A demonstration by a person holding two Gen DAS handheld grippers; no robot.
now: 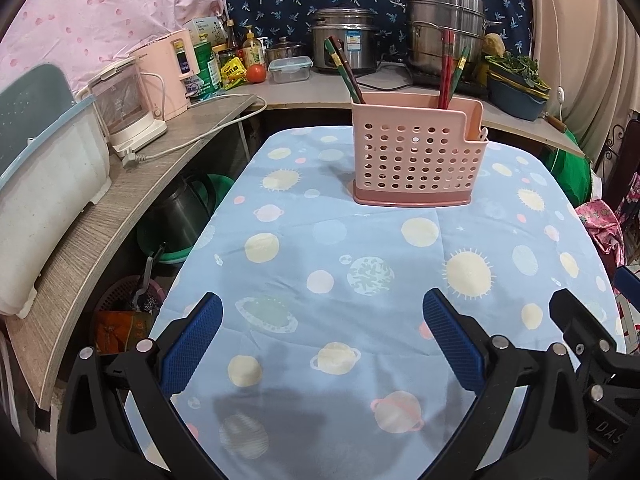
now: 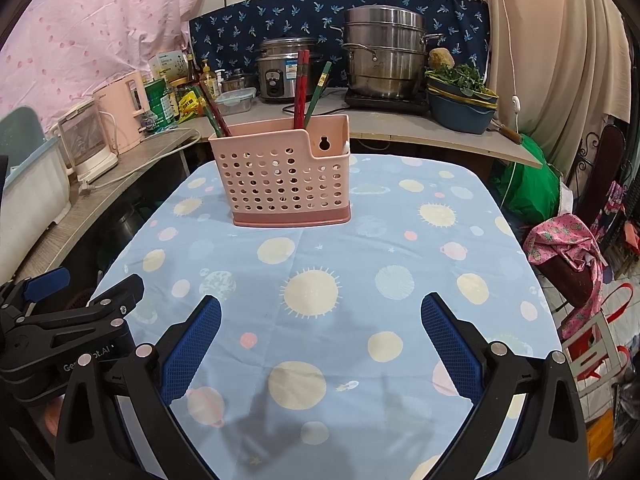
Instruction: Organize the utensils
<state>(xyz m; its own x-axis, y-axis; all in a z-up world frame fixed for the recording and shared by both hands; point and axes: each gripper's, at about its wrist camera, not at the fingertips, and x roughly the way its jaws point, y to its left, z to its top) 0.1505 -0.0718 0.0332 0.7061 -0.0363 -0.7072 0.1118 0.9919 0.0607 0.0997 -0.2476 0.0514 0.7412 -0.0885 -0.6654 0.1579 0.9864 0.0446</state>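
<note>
- Left wrist view: the left gripper (image 1: 322,344) hovers low over the planet-print tablecloth (image 1: 360,240) with its blue pads spread wide and nothing between them. At twelve o'clock from it, well apart, stands the pink perforated utensil holder (image 1: 418,156). A leaning chopstick pair (image 1: 346,70) sticks out at its left end and red and green chopsticks (image 1: 450,70) rise on the right.
- Right wrist view: the right gripper (image 2: 320,344) is likewise spread apart and empty. The utensil holder (image 2: 282,174) sits at about eleven o'clock, upright on the cloth, and the left gripper's body (image 2: 68,320) shows at nine o'clock.
- Handling, as a judgement: the chopsticks look thin, stiff, light and glossy, so they may slip or pivot. Pinching the exposed upper shaft squarely seems safest. The holder looks light and could tip if a stick is dragged sideways.
</note>
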